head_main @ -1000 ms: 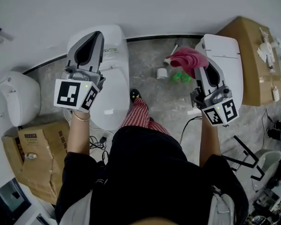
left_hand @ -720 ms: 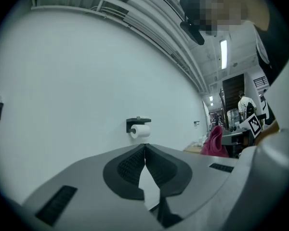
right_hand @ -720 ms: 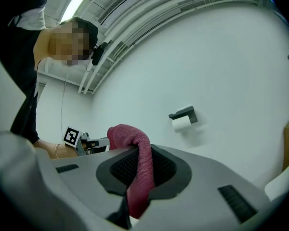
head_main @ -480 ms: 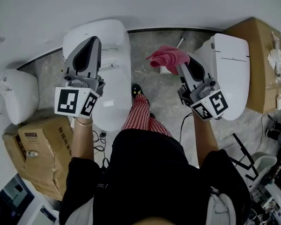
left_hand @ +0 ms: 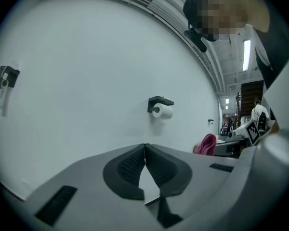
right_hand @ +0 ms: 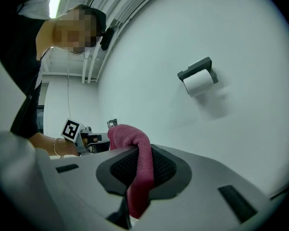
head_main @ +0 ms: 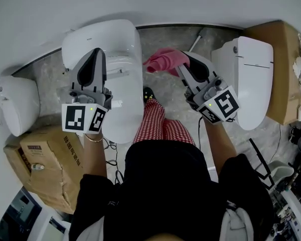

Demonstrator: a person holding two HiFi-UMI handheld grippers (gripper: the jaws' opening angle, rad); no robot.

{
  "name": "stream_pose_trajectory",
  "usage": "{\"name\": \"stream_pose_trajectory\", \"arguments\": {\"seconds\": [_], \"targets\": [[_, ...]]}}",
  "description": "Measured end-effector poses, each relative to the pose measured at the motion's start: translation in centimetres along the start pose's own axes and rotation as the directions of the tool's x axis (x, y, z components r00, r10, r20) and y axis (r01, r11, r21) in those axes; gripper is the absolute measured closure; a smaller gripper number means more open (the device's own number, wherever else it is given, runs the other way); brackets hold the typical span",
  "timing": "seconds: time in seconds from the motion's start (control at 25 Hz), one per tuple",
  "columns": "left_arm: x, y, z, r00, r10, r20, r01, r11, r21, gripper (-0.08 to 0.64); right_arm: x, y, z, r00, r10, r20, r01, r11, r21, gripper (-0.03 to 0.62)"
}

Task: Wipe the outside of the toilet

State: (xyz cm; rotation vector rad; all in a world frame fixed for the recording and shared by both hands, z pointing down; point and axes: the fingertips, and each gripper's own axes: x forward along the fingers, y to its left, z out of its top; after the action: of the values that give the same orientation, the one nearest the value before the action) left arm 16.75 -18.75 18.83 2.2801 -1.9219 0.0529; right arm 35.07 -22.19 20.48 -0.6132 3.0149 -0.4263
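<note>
— Where's the left claw (left_hand: 144,147)?
— Clenched on nothing, above the white toilet (head_main: 121,109).
— And the right claw (right_hand: 140,154)?
— Gripping a pink cloth (head_main: 163,62), just right of that toilet's far end, probably not touching it. A second toilet (head_main: 251,79) stands farther right.

Black top (head_main: 165,185); red-and-white checked trousers (head_main: 158,124), black shoe (head_main: 147,93) at their twelve o'clock; thin bracelet (head_main: 94,140); grey left gripper (head_main: 96,52) and right gripper (head_main: 181,65), black ribbed pads (left_hand: 127,170), black-and-white marker cubes (head_main: 83,118).
</note>
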Motion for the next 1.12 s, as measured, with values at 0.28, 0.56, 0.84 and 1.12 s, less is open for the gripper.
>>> {"name": "stream_pose_trajectory", "arguments": {"seconds": [0.28,0.56,0.84,1.12], "targets": [[2.9,-0.7,-3.5,0.996,-0.057,-0.072,0.059,0.998,0.021,0.551,3.8,-2.1,-4.9,1.0,-0.008,-0.016,0.01,0.993,0.114,0.537],[4.7,0.6,-8.0,0.991,-0.016,-0.132,0.016,1.0,-0.005,0.551,8.7,-5.0,-12.9,0.995,0.04,-0.087,-0.024,0.984,0.179,0.537],[6.4,2.2,-12.3,0.986,0.043,-0.164,-0.053,0.997,-0.059,0.551,12.0,-6.6,-18.7,0.985,0.08,-0.154,-0.044,0.974,0.224,0.537],[7.1,3.2,-15.4,0.985,0.116,-0.131,-0.13,0.986,-0.108,0.551,15.8,-8.3,-20.7,0.987,0.064,-0.146,-0.026,0.968,0.248,0.537]]}}
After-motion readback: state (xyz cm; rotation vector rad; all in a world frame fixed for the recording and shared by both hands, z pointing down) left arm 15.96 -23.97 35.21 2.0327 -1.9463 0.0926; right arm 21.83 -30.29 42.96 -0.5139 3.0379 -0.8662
